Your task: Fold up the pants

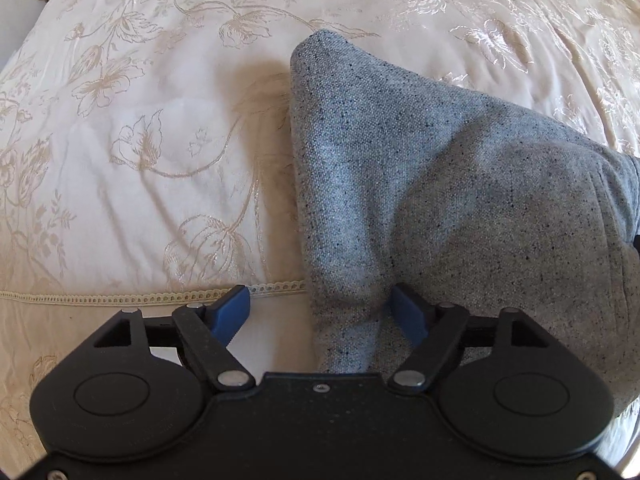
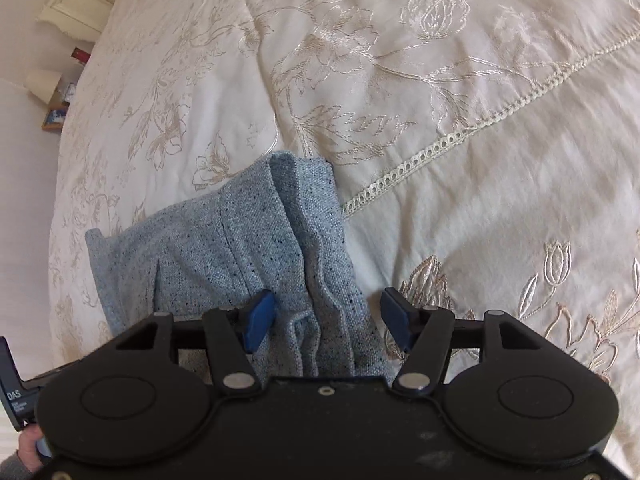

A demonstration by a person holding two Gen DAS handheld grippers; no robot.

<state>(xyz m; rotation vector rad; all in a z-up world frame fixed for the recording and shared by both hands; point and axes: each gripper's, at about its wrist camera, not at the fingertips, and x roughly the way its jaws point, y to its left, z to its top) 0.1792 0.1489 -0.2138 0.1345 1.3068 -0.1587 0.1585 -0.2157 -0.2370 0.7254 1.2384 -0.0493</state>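
Grey-blue speckled pants (image 1: 460, 184) are seen lying bunched on a cream embroidered bedspread (image 1: 140, 140), near its lace trim band (image 1: 100, 299). In the right wrist view the pants (image 2: 240, 248) are shown partly folded, with a seam and layered edges running toward the camera.

Left gripper (image 1: 320, 314): the jaws are spread wide, and a fold of the fabric passes between them, close to the right-hand blue pad (image 1: 408, 316). No clamping is visible. Right gripper (image 2: 328, 320): the jaws are also spread apart, with bunched cloth lying between them; the left-hand pad (image 2: 260, 320) is touching or just beside the fabric, the other pad is clear of it. Nothing is pinched by either tool.

Handling judgement: the fabric is taken to be a soft, medium-weight knit or woven, light, limp, not fragile, not slippery. It is expected to sag and drape when lifted and to hold no shape by itself. Layers may be separated if only the top one is caught.

A hold is best taken at a doubled edge or hem, where all layers can be pinched together, one tool at each end of the edge being folded. A mid-panel pinch is judged poor, since a peak would be raised and the fold crumpled.

A nightstand (image 2: 60, 92) with small items is visible beside the bed.
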